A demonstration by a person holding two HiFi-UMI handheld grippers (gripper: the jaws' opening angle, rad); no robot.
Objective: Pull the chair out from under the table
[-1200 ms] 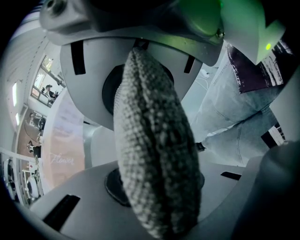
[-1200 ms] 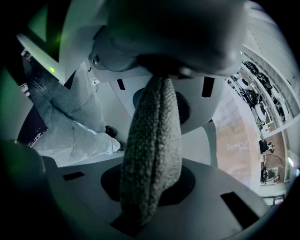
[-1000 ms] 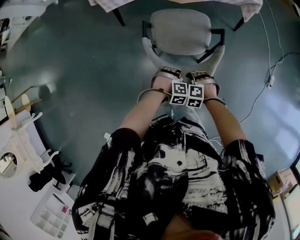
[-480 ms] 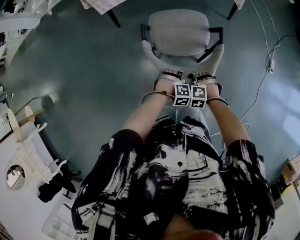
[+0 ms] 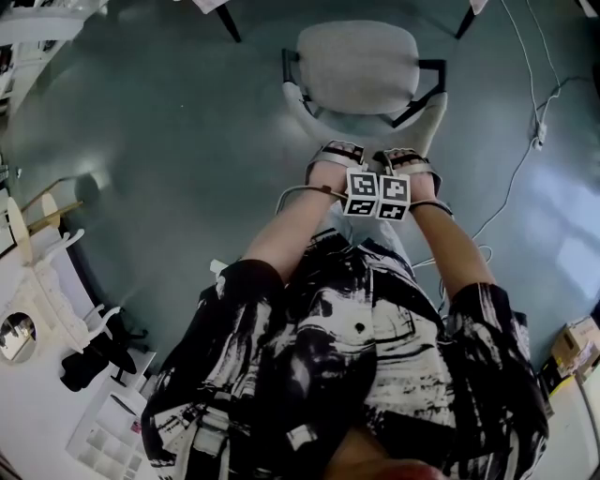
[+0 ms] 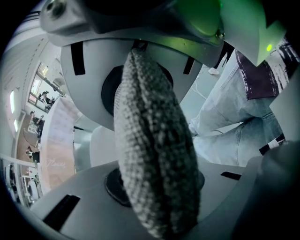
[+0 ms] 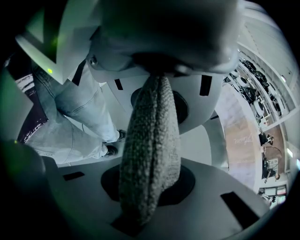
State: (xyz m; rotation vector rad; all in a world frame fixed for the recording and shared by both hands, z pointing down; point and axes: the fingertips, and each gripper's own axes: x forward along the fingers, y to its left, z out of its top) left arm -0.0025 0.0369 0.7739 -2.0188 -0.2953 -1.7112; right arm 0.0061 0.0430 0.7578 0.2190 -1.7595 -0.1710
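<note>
In the head view the grey fabric chair (image 5: 357, 64) with black armrests stands on the blue-green floor, its seat out in front of the table legs (image 5: 229, 24) at the top edge. Both grippers point down side by side at the top edge of its backrest (image 5: 433, 120). My left gripper (image 5: 334, 157) is shut on that padded edge, and so is my right gripper (image 5: 407, 161). In the left gripper view the woven grey backrest (image 6: 154, 154) is pinched between the jaws of the left gripper (image 6: 150, 140). The right gripper (image 7: 152, 140) clamps the backrest (image 7: 150, 154) the same way.
A white cable (image 5: 521, 141) trails over the floor to the right of the chair. A white rack (image 5: 47, 291), a black object (image 5: 89, 354) and a white compartment tray (image 5: 103, 436) lie at the lower left. A cardboard box (image 5: 577, 342) sits at the lower right.
The table edge has slid up and almost out of the head view while chair and grippers kept their place in it: the chair has come away from the table. Both grips are unchanged.
</note>
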